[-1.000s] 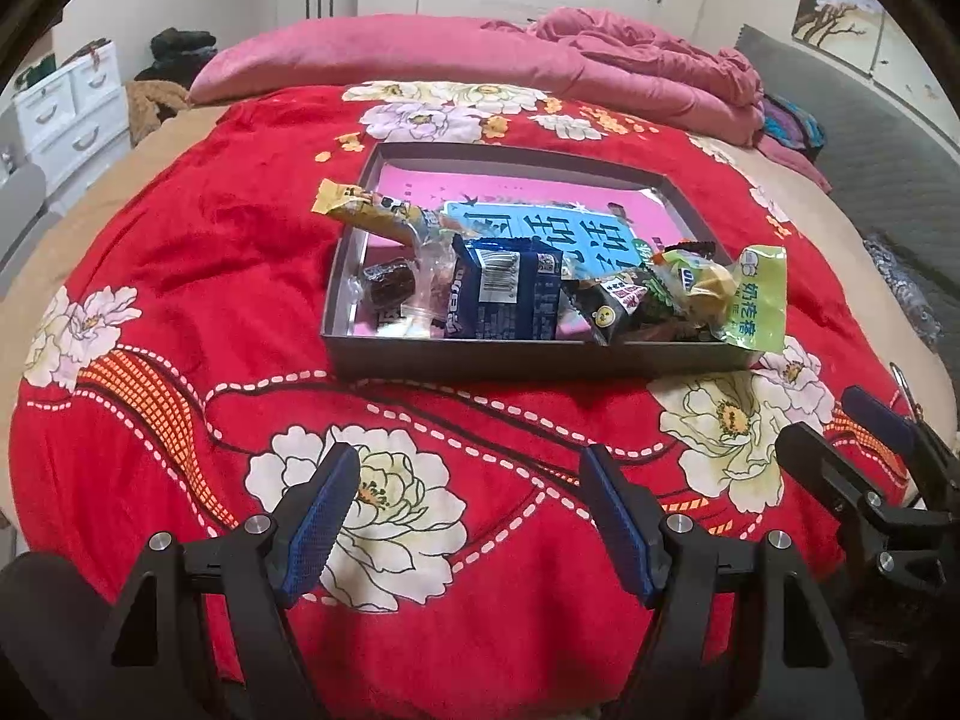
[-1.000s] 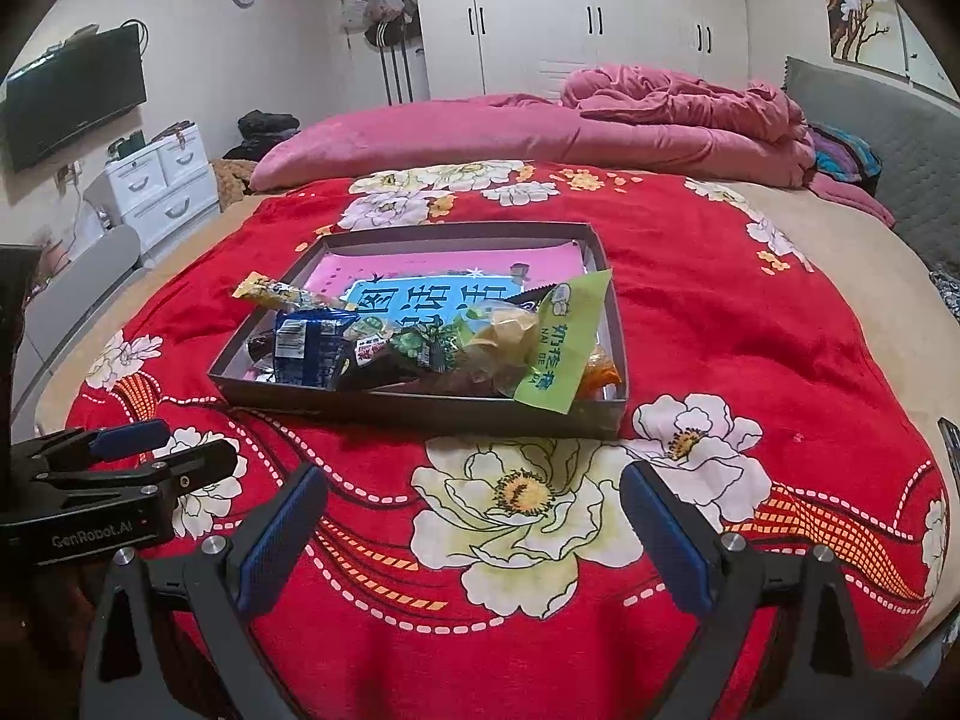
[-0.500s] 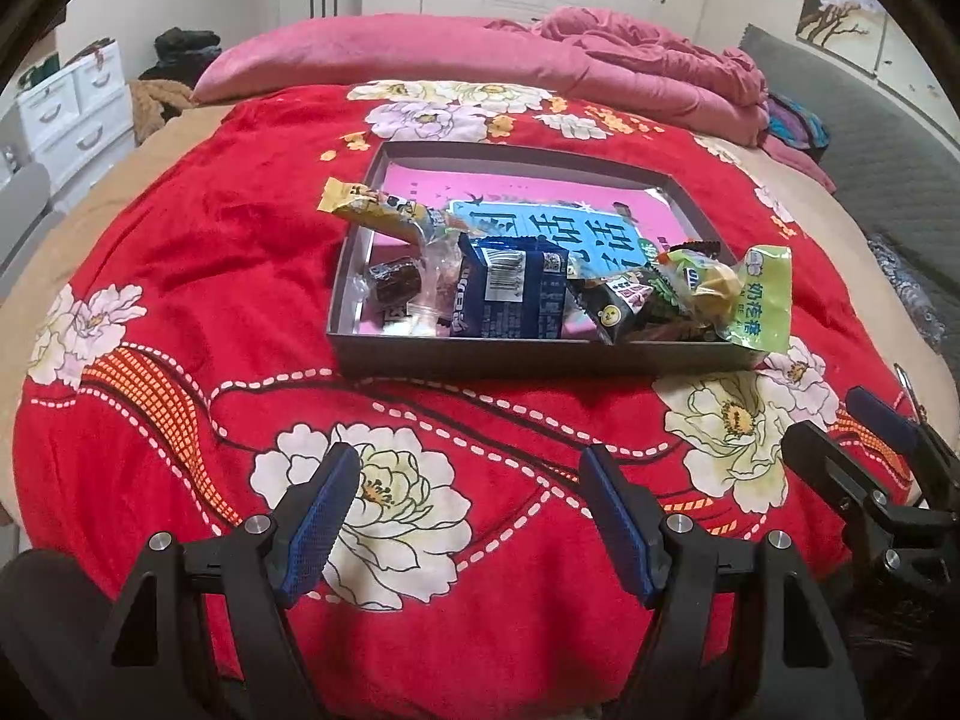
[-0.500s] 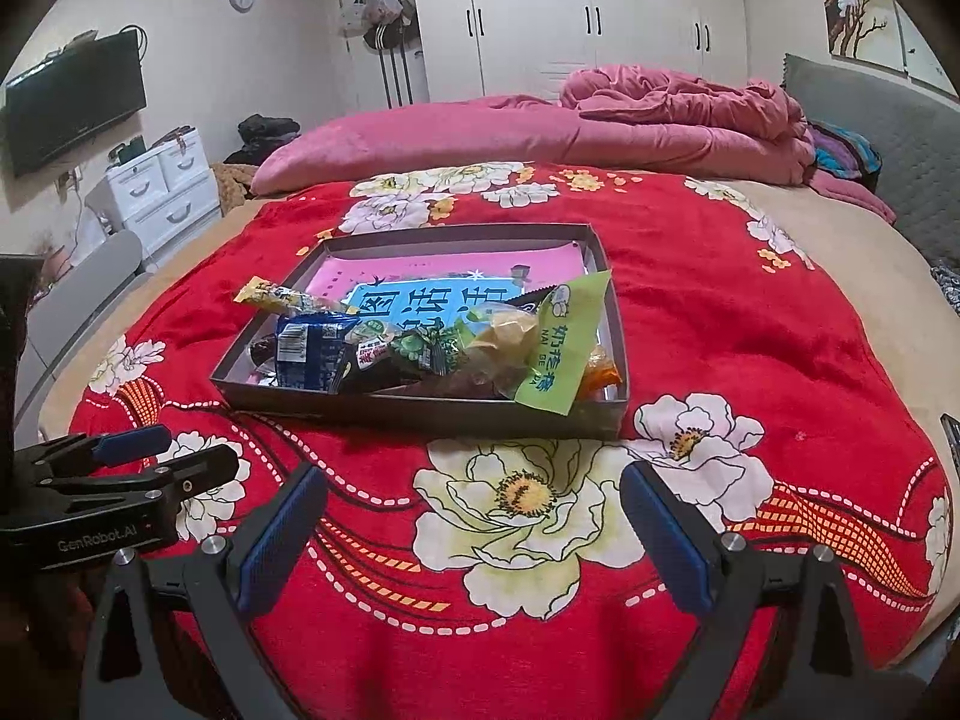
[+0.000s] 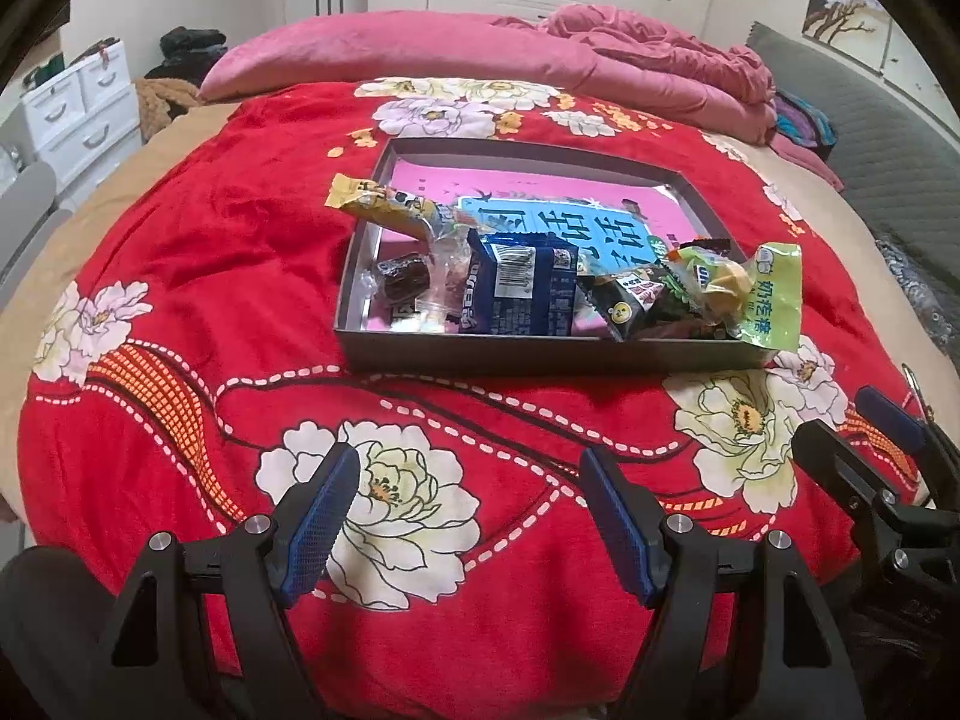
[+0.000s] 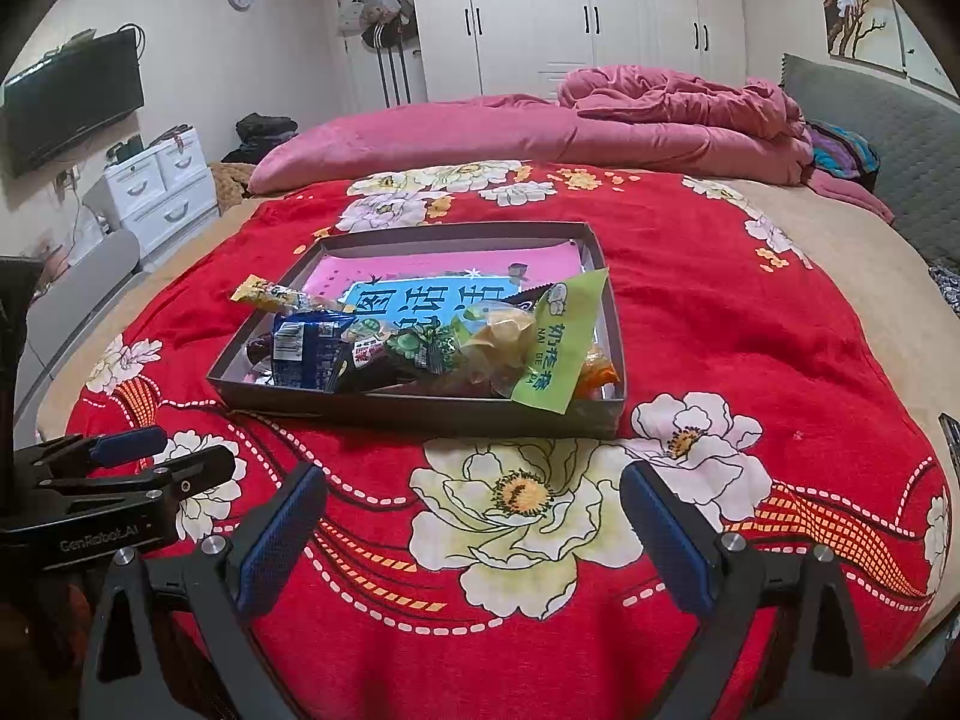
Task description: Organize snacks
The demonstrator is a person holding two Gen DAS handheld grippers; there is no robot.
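The snacks lie heaped along the near edge of a shallow grey tray [image 5: 540,354], which sits on the red flowered blanket [image 5: 228,276] straight ahead of both grippers and well apart from their fingertips. In the heap, a dark blue packet [image 5: 522,291] stands about midway along the near wall; beyond it and to its left a long yellow wrapper [image 5: 384,207] pokes over the tray's left rim, and a small dark brown sweet [image 5: 403,279] lies low in the left corner. To the right of the blue packet come a black packet with a yellow face [image 5: 624,303] and then a light green packet [image 5: 771,294] that hangs over the right end of the near wall. Under the heap, a pink and blue printed sheet [image 5: 540,222] covers the tray floor, bare toward the far side. The left gripper [image 5: 471,507] hovers over a white flower of the blanket, its blue-padded fingers spread wide with nothing between them. The right gripper [image 6: 474,531] does the same just to its right, jaws wide and empty, the tray ahead and slightly left of it. Far beyond the tray a pink quilt [image 6: 540,132] lies rumpled across the bed, with white wardrobes [image 6: 576,12] behind.
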